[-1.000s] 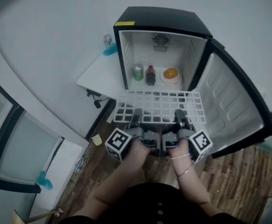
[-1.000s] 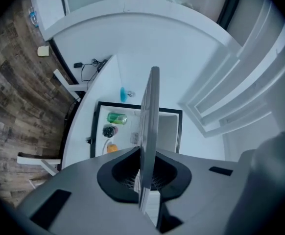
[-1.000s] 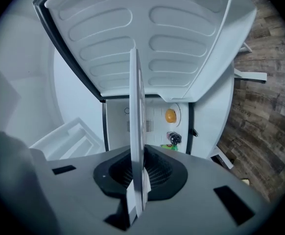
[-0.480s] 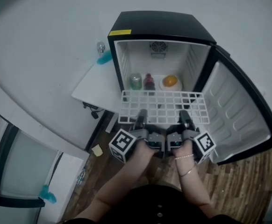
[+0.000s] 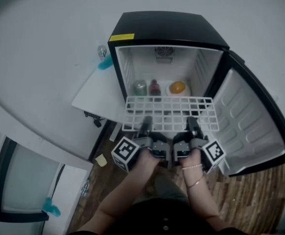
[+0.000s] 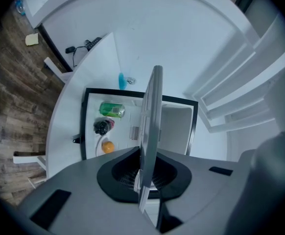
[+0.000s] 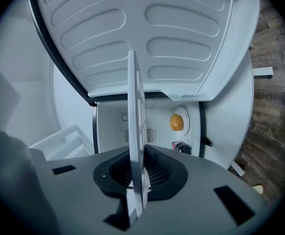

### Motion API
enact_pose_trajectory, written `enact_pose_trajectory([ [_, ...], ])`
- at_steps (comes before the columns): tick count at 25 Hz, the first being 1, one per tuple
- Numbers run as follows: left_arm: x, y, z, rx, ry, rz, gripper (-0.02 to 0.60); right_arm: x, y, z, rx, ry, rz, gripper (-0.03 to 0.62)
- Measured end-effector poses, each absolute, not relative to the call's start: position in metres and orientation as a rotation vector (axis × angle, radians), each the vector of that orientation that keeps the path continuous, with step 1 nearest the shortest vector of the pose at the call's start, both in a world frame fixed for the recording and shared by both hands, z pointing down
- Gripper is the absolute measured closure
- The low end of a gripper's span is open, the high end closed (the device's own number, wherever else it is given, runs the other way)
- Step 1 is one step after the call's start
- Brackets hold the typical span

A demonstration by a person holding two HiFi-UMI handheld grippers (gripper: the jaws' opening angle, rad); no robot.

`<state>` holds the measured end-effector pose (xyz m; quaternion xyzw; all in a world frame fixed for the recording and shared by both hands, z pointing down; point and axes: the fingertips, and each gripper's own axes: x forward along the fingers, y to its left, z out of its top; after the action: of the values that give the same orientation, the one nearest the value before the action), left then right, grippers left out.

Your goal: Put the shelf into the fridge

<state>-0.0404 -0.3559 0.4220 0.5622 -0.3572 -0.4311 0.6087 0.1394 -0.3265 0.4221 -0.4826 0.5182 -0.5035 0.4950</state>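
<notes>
A white wire shelf [image 5: 168, 112] is held level in front of the open black mini fridge [image 5: 168, 27], its far edge at the fridge's mouth. My left gripper [image 5: 145, 124] is shut on the shelf's near edge at the left, my right gripper [image 5: 191, 124] on the same edge at the right. In the left gripper view the shelf [image 6: 150, 126] shows edge-on between the jaws, and in the right gripper view the shelf [image 7: 135, 146] does too. Inside the fridge stand a green can [image 5: 140, 87], a dark bottle [image 5: 154, 87] and an orange [image 5: 178, 87] on a plate.
The fridge door [image 5: 250, 126] is swung wide open to the right. A white table [image 5: 96, 94] stands against the fridge's left side, with a blue item [image 5: 103, 62] at its far end. Wooden floor [image 5: 250, 195] lies below, and a white cabinet [image 5: 20, 180] stands at the left.
The shelf and both grippers have come closer to the fridge; its far edge now sits at the opening, over the can, the bottle and the plate.
</notes>
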Motion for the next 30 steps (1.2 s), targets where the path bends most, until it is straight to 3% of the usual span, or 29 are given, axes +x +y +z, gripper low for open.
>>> enact_pose_trajectory([
  [30,-0.040,-0.406,0.415,1.277,-0.836,-1.048,0.552,0.140,-0.384,0.419,-1.122,1.291,-1.270,0.560],
])
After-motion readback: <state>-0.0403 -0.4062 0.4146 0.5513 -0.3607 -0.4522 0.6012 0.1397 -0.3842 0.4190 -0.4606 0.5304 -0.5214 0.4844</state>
